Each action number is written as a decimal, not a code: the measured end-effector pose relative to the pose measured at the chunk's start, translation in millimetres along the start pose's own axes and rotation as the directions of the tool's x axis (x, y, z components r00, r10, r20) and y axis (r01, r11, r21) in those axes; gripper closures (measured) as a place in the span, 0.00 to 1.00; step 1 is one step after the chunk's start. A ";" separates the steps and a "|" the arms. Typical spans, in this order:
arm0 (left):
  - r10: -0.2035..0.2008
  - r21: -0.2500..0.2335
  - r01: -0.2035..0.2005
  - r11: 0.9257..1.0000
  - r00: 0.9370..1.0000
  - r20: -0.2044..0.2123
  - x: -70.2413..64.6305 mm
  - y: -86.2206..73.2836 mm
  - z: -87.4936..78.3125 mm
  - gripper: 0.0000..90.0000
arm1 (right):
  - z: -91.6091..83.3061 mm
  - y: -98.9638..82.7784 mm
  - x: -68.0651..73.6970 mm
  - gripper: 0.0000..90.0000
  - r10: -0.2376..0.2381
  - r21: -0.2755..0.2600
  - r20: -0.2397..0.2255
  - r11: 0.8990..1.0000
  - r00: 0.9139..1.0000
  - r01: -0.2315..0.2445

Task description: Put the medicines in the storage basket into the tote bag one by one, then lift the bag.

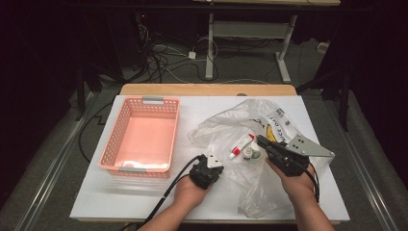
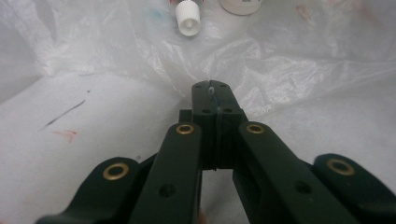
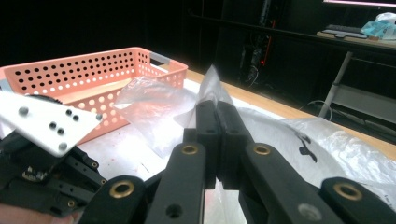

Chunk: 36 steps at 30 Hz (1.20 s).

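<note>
– Plastic bag (image 1: 250, 159), clear and crumpled, lies on the right half of the white table (image 1: 96, 202), spreading from near the far edge down toward the near edge. Where do the grippers have it?

– The right gripper (image 1: 261, 140) has its jaws pressed together on a fold of the film, pulled up into a peak in the right gripper view. The left gripper (image 1: 212, 159) is clamped on the bag's left edge; a thin sliver of film shows between its closed jaws.

– What's inside?

– A small tube (image 1: 240, 146) with a white cap and red end, long axis slanting, cap toward the near left. Beside it sit a small bottle (image 1: 248, 153) and something round I can't identify through the film.

– And around it?

– A pink perforated basket (image 1: 139, 137) stands on the left half, apart from the bag. The bag's black and yellow print is partly hidden by the right gripper's grey plate.
</note>
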<state>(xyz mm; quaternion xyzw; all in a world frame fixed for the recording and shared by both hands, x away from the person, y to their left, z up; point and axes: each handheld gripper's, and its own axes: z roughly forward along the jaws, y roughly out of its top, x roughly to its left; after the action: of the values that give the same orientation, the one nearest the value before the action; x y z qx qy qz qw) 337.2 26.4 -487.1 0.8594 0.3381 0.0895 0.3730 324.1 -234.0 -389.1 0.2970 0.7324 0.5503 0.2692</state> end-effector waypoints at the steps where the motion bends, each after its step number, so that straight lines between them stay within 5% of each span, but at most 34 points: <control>1: -0.009 -0.006 0.009 1.000 1.000 0.023 2.3 -0.5 -0.8 0.98 | 0.3 -0.2 0.0 1.00 0.000 0.003 0.002 1.000 1.000 0.000; 12: -0.054 -0.172 0.066 0.983 0.996 0.072 9.1 -9.8 -15.8 0.98 | 0.3 -2.7 -0.6 1.00 0.005 0.003 0.001 1.000 1.000 -0.005; 20: -0.047 -0.286 0.058 0.957 0.998 0.044 7.4 -4.4 -35.2 0.98 | -4.1 -0.5 -5.0 1.00 0.016 -0.023 0.016 1.000 1.000 -0.015; 30: -0.024 -0.415 0.011 0.910 0.999 -0.028 12.7 11.5 -74.5 0.98 | -2.2 2.0 -0.6 1.00 0.014 -0.032 0.018 0.999 1.000 -0.013; 36: -0.021 -0.502 -0.014 0.865 0.998 -0.064 16.6 36.9 -102.7 0.98 | 2.1 13.3 -0.3 1.00 0.024 -0.060 0.031 0.998 0.999 -0.022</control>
<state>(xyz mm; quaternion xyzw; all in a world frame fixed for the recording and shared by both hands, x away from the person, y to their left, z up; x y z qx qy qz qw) 327.0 78.6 -390.5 0.7286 0.3172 0.2025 0.5722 327.6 -230.0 -376.7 0.3059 0.7079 0.5702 0.2833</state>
